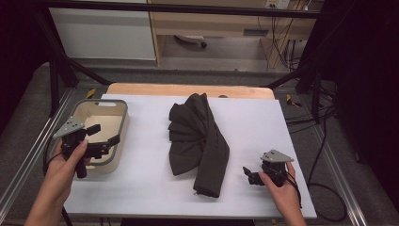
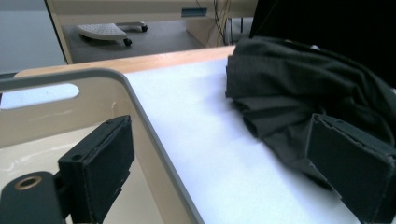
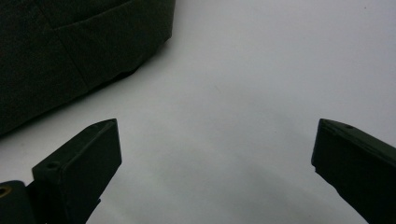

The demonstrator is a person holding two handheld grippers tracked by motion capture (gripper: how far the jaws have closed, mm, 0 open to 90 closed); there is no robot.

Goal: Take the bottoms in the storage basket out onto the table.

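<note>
I can read no writing or label on anything here. My left gripper hovers over the near right corner of the beige bin, jaws spread wide, one over the bin's inside and one over the white desk. My right gripper sits low over the desk's near right part, jaws spread and empty, pointing toward the dark garment. The garment lies crumpled mid-desk, between both grippers, touching neither.
</note>
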